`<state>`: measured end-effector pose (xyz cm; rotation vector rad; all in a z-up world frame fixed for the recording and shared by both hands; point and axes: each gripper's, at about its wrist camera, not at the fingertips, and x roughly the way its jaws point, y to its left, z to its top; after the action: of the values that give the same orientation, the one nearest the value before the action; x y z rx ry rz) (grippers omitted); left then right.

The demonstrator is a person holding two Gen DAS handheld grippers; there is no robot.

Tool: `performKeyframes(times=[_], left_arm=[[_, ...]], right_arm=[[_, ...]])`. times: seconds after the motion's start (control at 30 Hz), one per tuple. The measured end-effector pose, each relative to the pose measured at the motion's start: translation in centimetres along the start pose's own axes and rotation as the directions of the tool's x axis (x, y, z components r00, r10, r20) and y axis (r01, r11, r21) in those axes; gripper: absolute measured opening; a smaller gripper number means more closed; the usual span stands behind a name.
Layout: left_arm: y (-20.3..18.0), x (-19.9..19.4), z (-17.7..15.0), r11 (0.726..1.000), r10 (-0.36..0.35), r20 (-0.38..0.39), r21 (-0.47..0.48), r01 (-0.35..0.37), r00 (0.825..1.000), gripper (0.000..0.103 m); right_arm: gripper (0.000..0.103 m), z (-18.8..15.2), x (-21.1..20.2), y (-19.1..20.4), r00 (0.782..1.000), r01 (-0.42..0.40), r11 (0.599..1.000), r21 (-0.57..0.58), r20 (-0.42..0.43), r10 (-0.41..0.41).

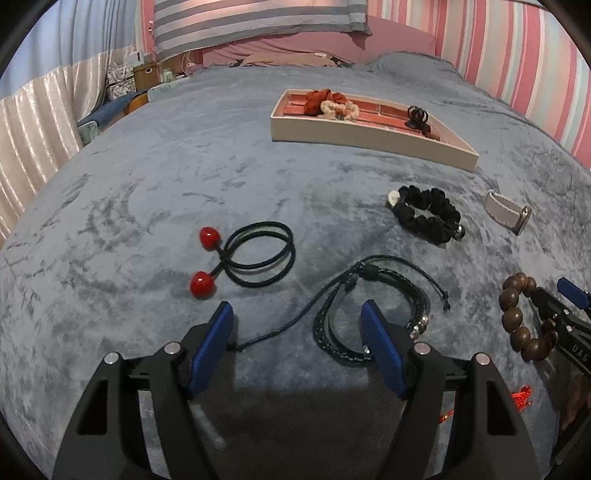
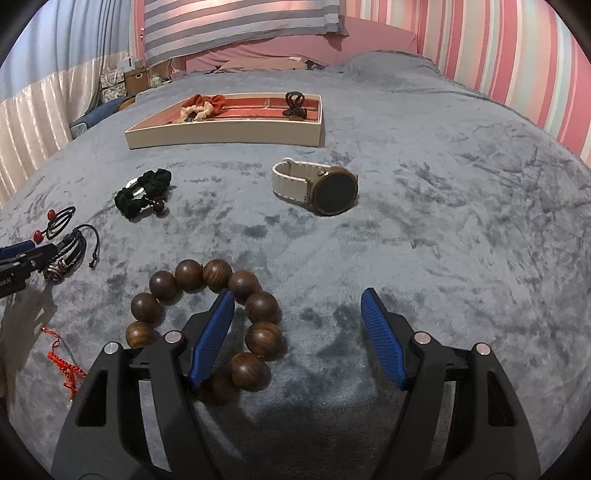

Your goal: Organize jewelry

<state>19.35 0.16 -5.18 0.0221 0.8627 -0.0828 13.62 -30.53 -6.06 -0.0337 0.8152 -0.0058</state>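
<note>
A cream tray (image 1: 369, 142) with a red lining lies far on the grey bed and holds scrunchies (image 1: 325, 101) and a black clip (image 1: 417, 116); it also shows in the right wrist view (image 2: 221, 142). My left gripper (image 1: 297, 314) is open, its right finger over a black braided bracelet (image 1: 369, 332). My right gripper (image 2: 297, 301) is open, its left finger inside the ring of a brown wooden bead bracelet (image 2: 258, 306). A watch (image 2: 334, 192), a black scrunchie (image 2: 144, 194) and a red-bead hair tie (image 1: 255, 254) lie between.
A red tassel cord (image 2: 61, 363) lies at the near left. Striped pillows (image 1: 258, 26) and a pink headboard stand behind the tray. A curtain (image 1: 33, 122) and boxes are at the left of the bed.
</note>
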Motion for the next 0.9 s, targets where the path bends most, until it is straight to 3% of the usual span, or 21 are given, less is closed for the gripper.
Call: performKeyframes(times=[0.13, 0.2, 0.53, 0.67, 0.77, 0.9], left_arm=[[-0.4, 0.5, -0.1, 1.000, -0.006, -0.015, 0.022, 0.006, 1.000, 0.070], [-0.5, 0.7, -0.1, 1.000, -0.014, -0.024, 0.028, 0.014, 1.000, 0.062], [-1.4, 1.1, -0.3, 0.997, -0.019, -0.030, 0.075, 0.021, 0.999, 0.045], [-1.4, 1.3, 0.0, 0.998, -0.016, -0.026, 0.060, 0.017, 1.000, 0.036], [-1.5, 1.2, 0.0, 0.998, -0.028, -0.022, 0.061, 0.029, 0.999, 0.023], [-1.3, 1.1, -0.1, 0.998, -0.029, -0.015, 0.052, 0.030, 0.999, 0.020]], right_arm=[[0.066, -0.1, 0.6, -0.2, 1.000, -0.011, 1.000, 0.014, -0.023, 0.011], [0.065, -0.2, 0.8, -0.3, 0.999, -0.017, 1.000, 0.022, -0.033, 0.018], [0.058, -0.3, 1.4, -0.2, 0.998, -0.037, 0.999, 0.030, -0.054, 0.039], [0.051, 0.0, 1.8, 0.0, 0.997, -0.050, 0.998, 0.043, -0.064, 0.053], [0.047, 0.1, 1.9, 0.1, 0.996, -0.055, 0.998, 0.040, -0.065, 0.057], [0.038, 0.1, 1.8, 0.2, 0.995, -0.073, 0.997, 0.035, -0.060, 0.075]])
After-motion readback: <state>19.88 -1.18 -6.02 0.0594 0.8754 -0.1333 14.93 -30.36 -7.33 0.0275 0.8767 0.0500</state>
